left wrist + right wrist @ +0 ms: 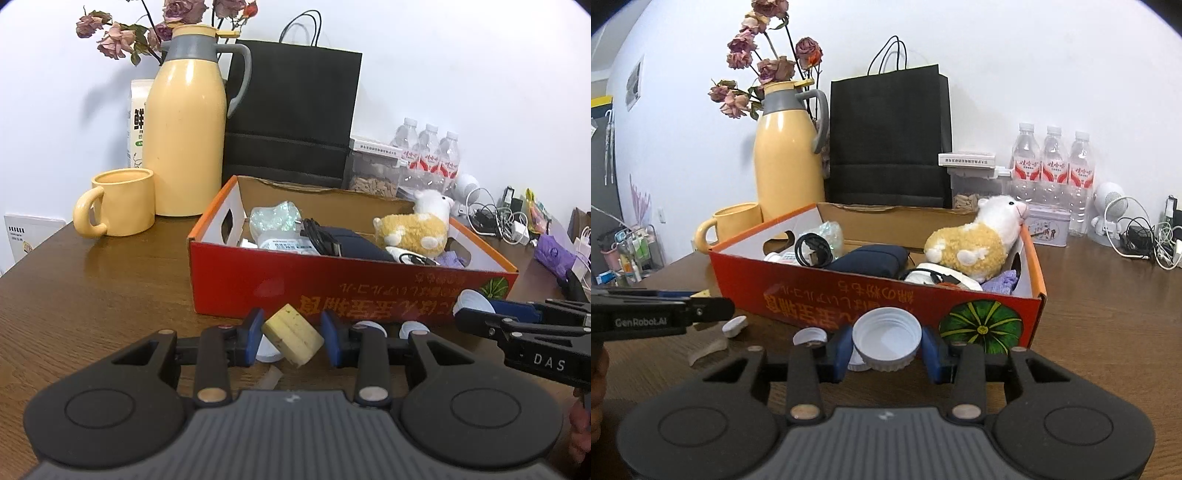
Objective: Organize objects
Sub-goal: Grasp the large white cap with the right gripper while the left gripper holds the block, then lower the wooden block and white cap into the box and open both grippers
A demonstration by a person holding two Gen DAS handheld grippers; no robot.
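My left gripper (292, 334) is shut on a pale yellow block (291, 334) and holds it just in front of the red cardboard box (295, 284). My right gripper (886, 345) is shut on a white jar lid (886, 341), also in front of the box (849, 295). The right gripper shows at the right of the left wrist view (476, 310), with the lid (471, 300). The box holds a plush sheep (975, 242), a dark pouch (871, 260), a coiled cable (812, 251) and other items. Small white caps (735, 326) lie on the table.
A yellow thermos (184, 133), a yellow mug (118, 203) and a black paper bag (291, 114) stand behind the box. Water bottles (1052, 173), a tin (1047, 225) and tangled cables (1145, 240) sit at the back right. The wooden table (92, 288) lies to the left.
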